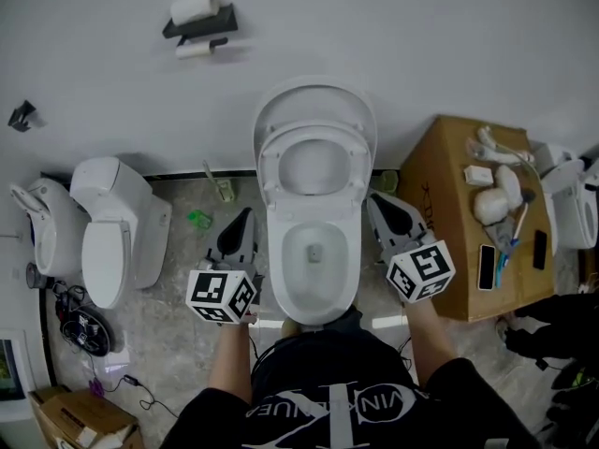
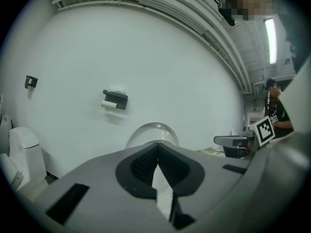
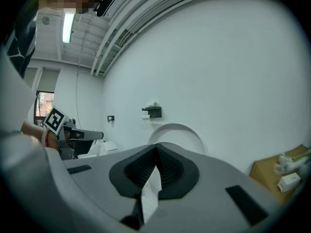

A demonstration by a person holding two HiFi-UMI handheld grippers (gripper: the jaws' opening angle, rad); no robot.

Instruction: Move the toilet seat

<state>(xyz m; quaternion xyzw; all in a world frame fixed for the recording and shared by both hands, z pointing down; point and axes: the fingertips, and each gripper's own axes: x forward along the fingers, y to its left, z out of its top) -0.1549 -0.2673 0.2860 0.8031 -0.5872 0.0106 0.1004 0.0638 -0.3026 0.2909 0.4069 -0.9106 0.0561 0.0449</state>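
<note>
The toilet seat [image 1: 269, 168] is leaning upright against its lid [image 1: 314, 101], leaving the bowl [image 1: 348, 283] open. The left claw [image 1: 246, 214] and right claw [image 1: 375, 200], both closed on nothing, are flanking the bowl, likely parked clear.

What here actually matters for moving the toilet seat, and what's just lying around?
For the job:
- toilet seat, raised
- middle toilet
- left gripper and right gripper, both shut and empty

Lying about:
- second toilet
- cardboard box with clutter on top
- toilet paper holder on the wall
</note>
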